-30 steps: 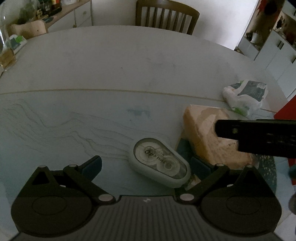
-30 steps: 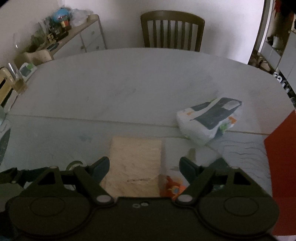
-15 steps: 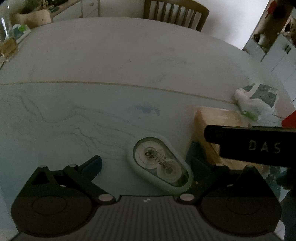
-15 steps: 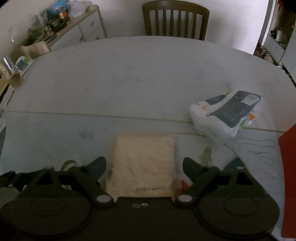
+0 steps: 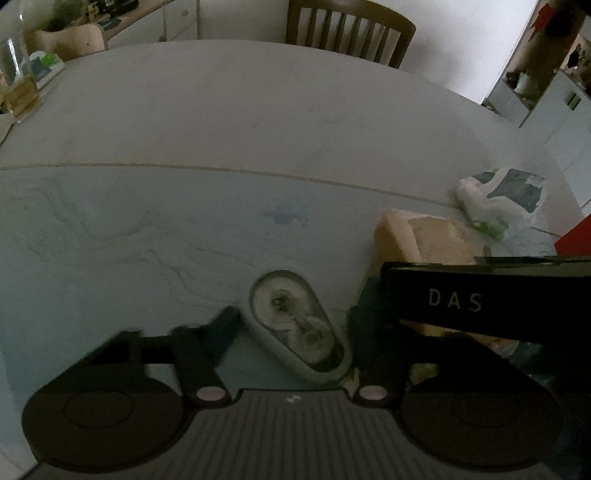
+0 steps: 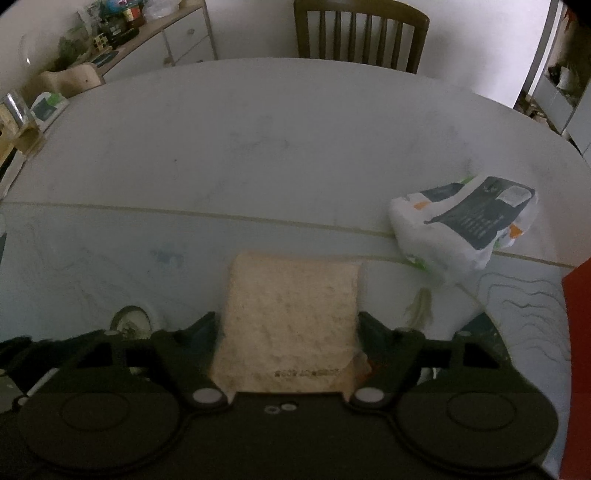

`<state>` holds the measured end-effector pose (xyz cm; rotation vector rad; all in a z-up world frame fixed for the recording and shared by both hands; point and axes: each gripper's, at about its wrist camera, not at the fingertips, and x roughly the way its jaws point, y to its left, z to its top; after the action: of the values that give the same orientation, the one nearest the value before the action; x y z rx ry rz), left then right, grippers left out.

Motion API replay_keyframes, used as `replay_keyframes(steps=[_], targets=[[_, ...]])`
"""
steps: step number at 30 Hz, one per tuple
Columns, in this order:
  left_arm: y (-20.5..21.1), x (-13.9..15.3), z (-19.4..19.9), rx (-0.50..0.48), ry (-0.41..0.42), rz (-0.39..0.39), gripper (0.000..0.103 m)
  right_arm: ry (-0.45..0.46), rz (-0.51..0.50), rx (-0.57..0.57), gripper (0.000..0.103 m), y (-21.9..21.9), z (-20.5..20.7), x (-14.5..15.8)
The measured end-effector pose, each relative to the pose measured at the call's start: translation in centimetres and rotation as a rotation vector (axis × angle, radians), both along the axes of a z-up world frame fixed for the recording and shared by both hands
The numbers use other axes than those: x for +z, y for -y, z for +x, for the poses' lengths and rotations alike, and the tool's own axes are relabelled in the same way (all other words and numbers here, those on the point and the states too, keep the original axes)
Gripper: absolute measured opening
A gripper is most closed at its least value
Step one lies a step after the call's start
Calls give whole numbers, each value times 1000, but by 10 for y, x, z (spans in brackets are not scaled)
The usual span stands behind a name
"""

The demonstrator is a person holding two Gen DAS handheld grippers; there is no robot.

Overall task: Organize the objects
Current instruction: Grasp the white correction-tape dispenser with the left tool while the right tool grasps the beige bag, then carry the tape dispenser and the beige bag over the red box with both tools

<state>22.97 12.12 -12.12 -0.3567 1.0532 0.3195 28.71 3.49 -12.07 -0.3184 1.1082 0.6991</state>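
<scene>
While both cameras run dim, I can read "DAS" in pale capitals on the black body of my right gripper, crossing in from 3 o'clock in the left view. Small dark print sits on the near edge of the sponge, too blurred to read; lettering on the tape dispenser is smeared out too. One dispenser: a grey-green oval case with two clear reels, lying flat, long axis from 11 to 5 o'clock, lower end nearest me. My left gripper has its fingers either side of it, the left finger blurred; pinching or just short of it, I cannot tell. One sponge: a tan block flat on the table, long axis 12 to 6. My right gripper has both fingers against its sides, clamped on it. Sponge sits just right of the dispenser. One crumpled white plastic packet with a dark printed panel lies at 2 o'clock, text unreadable. One wooden chair at 12 o'clock beyond the table.
</scene>
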Motion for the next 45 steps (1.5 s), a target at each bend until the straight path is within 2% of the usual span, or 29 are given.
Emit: replay_keyframes(steps=[6, 8, 10, 13, 18, 19, 20, 22, 28, 33, 40, 42, 43, 45], targets=[[-10, 2, -8, 21, 26, -55, 53, -3, 17, -6, 73, 6, -2, 5], [-13, 1, -8, 17, 43, -47, 38, 13, 27, 0, 73, 10, -5, 10], [-10, 3, -8, 4, 49, -51, 32, 27, 41, 4, 73, 13, -7, 17], [-11, 2, -8, -1, 46, -63, 31, 55, 58, 13, 73, 19, -12, 28], [-3, -1, -4, -65, 39, -44, 32, 62, 91, -3, 73, 37, -16, 44], [-3, -1, -4, -64, 34, -46, 36, 63, 90, -10, 73, 40, -14, 46], [-2, -3, -3, -59, 30, -53, 46, 64, 91, -18, 73, 45, -14, 47], [1, -4, 1, -49, 4, -58, 60, 62, 94, -31, 73, 54, -15, 49], [14, -9, 11, -60, -43, -13, 68, 73, 97, -69, 73, 85, -22, 56], [25, -12, 18, -45, -76, 71, 68, 70, 87, -111, 73, 111, -26, 55], [33, -15, 24, -22, -89, 127, 68, 63, 79, -158, 73, 145, -30, 56], [36, -14, 26, -29, -85, 141, 62, 61, 80, -161, 73, 153, -31, 57], [38, -14, 27, -35, -82, 147, 55, 62, 81, -158, 73, 156, -32, 59], [40, -13, 26, -30, -81, 156, 54, 67, 82, -149, 73, 162, -33, 62]])
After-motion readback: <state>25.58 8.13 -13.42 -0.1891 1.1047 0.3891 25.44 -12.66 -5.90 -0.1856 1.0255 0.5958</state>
